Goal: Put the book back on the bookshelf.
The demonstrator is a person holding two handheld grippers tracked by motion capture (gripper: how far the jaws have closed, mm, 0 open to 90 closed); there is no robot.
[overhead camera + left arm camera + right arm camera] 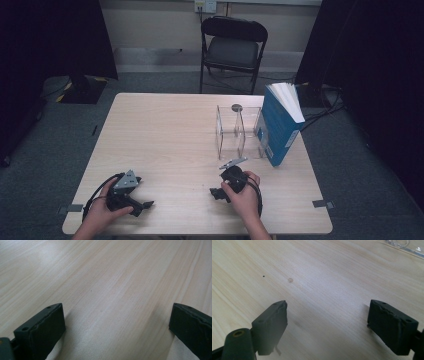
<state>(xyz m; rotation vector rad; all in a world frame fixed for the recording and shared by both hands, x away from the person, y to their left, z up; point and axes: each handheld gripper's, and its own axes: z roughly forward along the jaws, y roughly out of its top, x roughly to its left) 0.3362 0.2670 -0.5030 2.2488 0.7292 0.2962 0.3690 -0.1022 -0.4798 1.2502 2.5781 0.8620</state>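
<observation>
Pale wood surface (170, 140) carries a clear acrylic stand (239, 131) with a blue book (280, 125) leaning against its far side. Both claws rest near the front edge: left claw (142, 205) wide open and empty, right claw (216, 193) likewise. Nothing is gripped; the right one looks poised to reach forward toward the stand next

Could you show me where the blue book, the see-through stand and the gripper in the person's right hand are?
blue book (278, 131): high view, on its blue front cover.
clear stand (239, 131): high view, on its middle upright panel.
right gripper (327, 322): right gripper view, midway between its two open black jaws.
</observation>
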